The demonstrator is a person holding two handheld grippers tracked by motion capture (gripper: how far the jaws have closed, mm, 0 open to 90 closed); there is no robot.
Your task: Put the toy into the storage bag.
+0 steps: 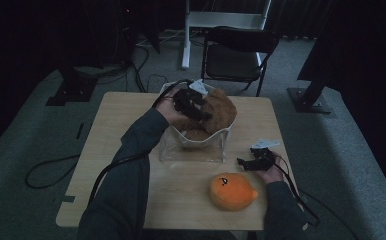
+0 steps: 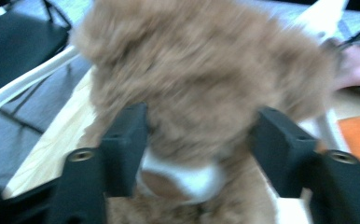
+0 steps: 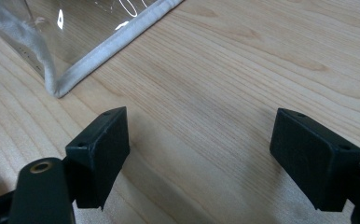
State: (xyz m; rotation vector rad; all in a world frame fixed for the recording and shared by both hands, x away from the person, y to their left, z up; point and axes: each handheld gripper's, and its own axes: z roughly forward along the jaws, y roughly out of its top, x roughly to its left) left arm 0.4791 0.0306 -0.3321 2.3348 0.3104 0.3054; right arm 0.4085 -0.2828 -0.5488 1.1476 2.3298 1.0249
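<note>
A brown furry plush toy point(image 1: 218, 112) sits in a clear bag with white edging point(image 1: 193, 150) at the middle of the wooden table point(image 1: 121, 115). My left gripper point(image 1: 203, 112) reaches into the bag from the left. In the left gripper view the brown plush toy point(image 2: 201, 84) fills the gap of the left gripper point(image 2: 199, 140), and its fur meets both pads. An orange plush toy point(image 1: 232, 191) lies near the front edge. Just beyond it, my right gripper point(image 1: 242, 161) rests low over bare wood. The right gripper point(image 3: 199, 154) is open, with nothing between its fingers.
A corner of the clear bag point(image 3: 75, 60) lies up and to the left of the right jaws. A black folding chair point(image 1: 236, 55) and a white stand point(image 1: 186, 35) are on the carpet beyond the table. Cables trail from both grippers across the table.
</note>
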